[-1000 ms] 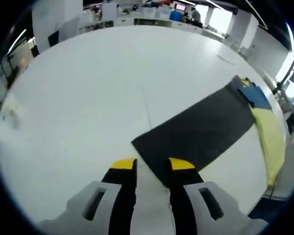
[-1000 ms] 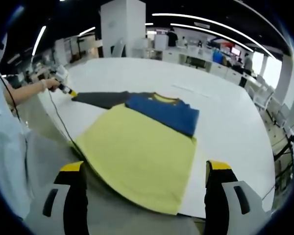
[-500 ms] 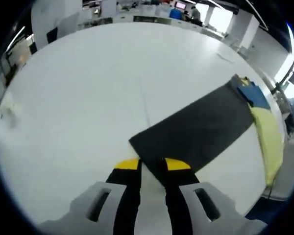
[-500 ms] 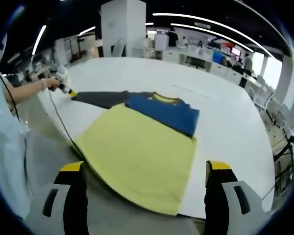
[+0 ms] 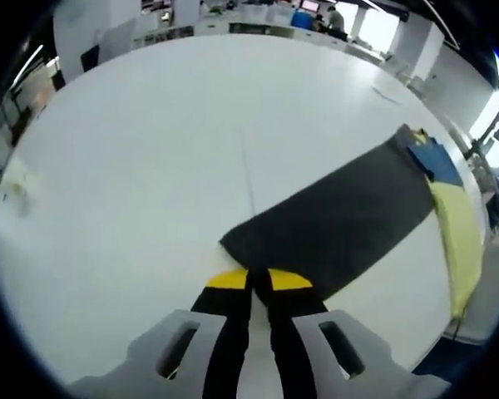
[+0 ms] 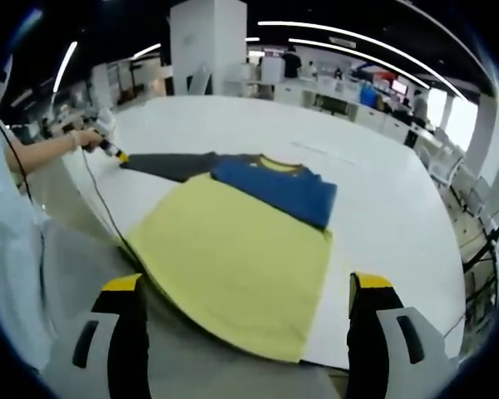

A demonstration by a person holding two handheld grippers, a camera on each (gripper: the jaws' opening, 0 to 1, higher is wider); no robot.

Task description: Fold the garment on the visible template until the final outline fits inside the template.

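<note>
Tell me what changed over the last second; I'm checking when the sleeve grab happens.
The left hand-held gripper closed: its jaws, apart a second ago, now meet on the cuff end of the dark grey sleeve. The right hand-held gripper stayed wide open at the hem of the yellow garment, holding nothing. The garment and the white table lie as before.
</note>
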